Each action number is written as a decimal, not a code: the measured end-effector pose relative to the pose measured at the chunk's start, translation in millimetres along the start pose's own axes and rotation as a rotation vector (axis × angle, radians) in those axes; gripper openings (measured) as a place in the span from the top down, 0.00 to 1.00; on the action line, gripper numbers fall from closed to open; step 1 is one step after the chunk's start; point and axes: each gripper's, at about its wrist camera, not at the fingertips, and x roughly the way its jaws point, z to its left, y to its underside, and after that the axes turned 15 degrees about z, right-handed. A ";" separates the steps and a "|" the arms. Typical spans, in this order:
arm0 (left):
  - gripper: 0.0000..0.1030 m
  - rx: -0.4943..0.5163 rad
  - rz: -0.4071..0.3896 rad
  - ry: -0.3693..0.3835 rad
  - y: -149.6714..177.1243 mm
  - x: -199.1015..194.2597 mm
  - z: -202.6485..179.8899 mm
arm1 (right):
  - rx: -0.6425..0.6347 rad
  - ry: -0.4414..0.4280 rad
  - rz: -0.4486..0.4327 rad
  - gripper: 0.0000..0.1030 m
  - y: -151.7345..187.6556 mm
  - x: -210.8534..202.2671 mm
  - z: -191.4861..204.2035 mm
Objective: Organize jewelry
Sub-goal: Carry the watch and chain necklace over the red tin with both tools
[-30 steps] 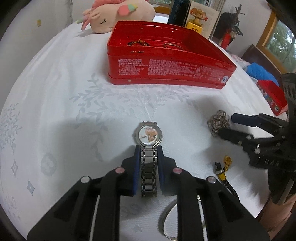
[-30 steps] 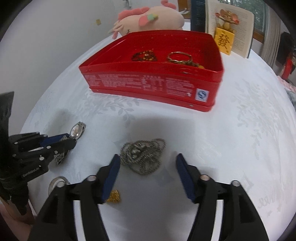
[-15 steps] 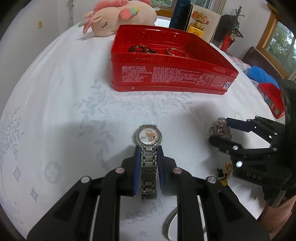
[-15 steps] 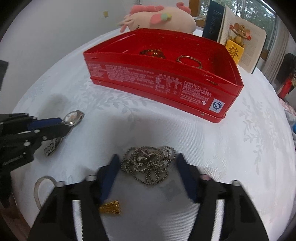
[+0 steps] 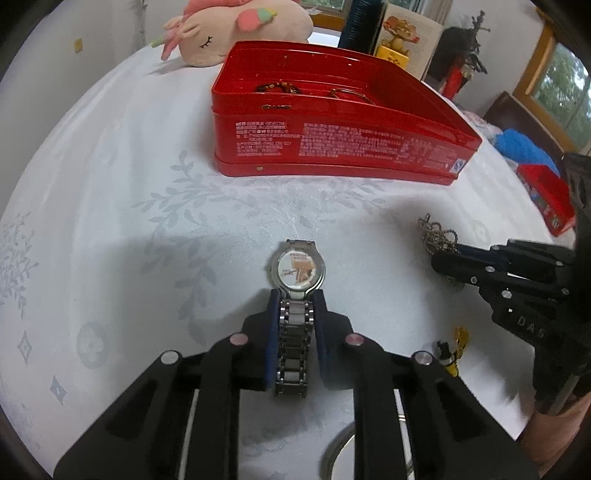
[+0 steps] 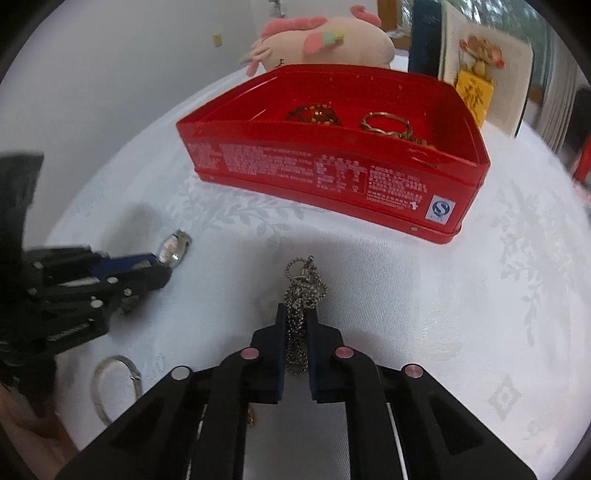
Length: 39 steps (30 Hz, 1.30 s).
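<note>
My left gripper (image 5: 295,306) is shut on the metal band of a silver wristwatch (image 5: 298,269), face up above the white tablecloth; the watch also shows in the right wrist view (image 6: 173,248). My right gripper (image 6: 296,317) is shut on a bunched silver ball-chain necklace (image 6: 303,291), which also shows in the left wrist view (image 5: 436,236). The open red tin (image 5: 332,147) stands ahead of both grippers and holds a bead bracelet (image 6: 316,112) and a gold bangle (image 6: 386,123).
A silver bangle (image 6: 110,384) and a small yellow charm (image 5: 456,350) lie on the cloth near the front edge. A pink plush toy (image 5: 236,29), an open book (image 6: 487,81) and a small red box (image 5: 546,192) stand around the tin.
My right gripper has closed on the chain necklace, which is now bunched between its fingers. My left gripper keeps its hold on the watch and has come nearer the tin.
</note>
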 end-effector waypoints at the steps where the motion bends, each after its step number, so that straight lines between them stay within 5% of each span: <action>1: 0.85 -0.007 -0.001 0.011 -0.4 -0.5 1.5 | 0.013 -0.033 -0.002 0.91 -0.5 -0.8 -4.5; 9: 0.85 -0.049 -0.061 0.086 0.2 -16.7 12.0 | 0.063 -0.177 -0.043 0.91 4.9 -19.7 -20.8; 18: 0.85 -0.056 -0.145 0.116 -2.3 -56.2 14.5 | 0.078 -0.233 -0.102 0.92 3.1 -47.6 -30.4; 39: 0.85 0.013 -0.268 0.144 -12.1 -110.6 -4.3 | 0.004 -0.201 -0.202 0.93 -7.4 -106.4 -15.7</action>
